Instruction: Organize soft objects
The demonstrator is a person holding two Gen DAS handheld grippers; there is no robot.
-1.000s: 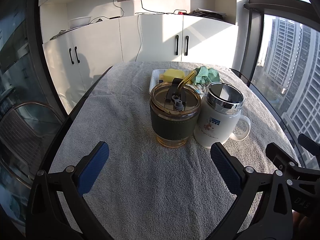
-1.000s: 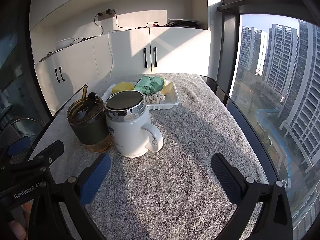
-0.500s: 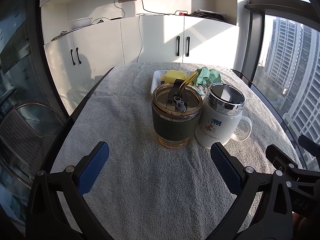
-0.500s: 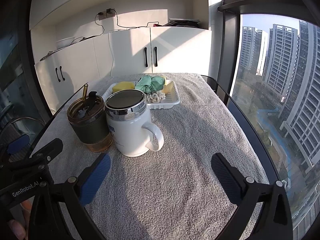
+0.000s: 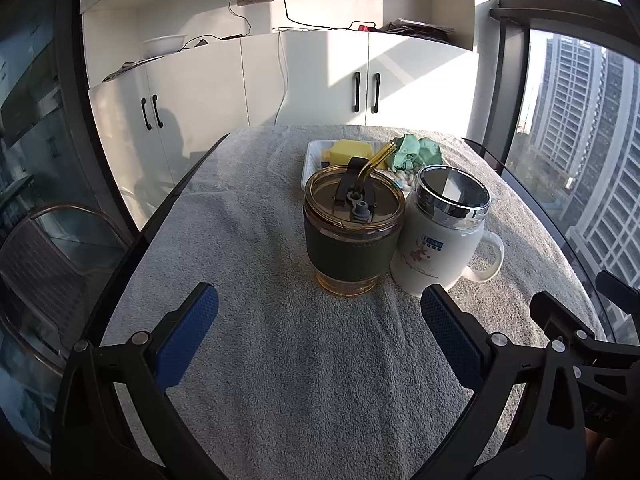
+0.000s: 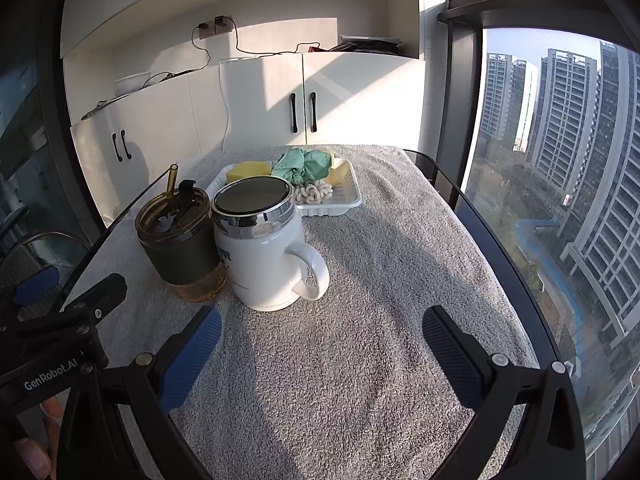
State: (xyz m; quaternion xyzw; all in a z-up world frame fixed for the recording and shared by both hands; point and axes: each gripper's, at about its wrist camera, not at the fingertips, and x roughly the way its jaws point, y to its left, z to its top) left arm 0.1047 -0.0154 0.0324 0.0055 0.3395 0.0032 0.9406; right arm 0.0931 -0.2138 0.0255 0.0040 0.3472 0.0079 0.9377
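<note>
Here, both hand-held grippers (image 5: 319,330) (image 6: 321,342) gape (nothing held).

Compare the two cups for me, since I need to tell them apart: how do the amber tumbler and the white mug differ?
The amber tumbler wears a dark sleeve and has a straw; the white mug is bare, with none. The mug has a side handle, the tumbler none. The tumbler's lid is amber, the mug's chrome-rimmed. Both stand upright, side by side, lids on.

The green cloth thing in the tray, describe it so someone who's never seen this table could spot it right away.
On the grey towel-covered table, look past the white mug to the white tray at the far end. The green cloth is the crumpled, mint-coloured bundle piled highest there, between yellow sponges and above small cream-coloured loops.
</note>
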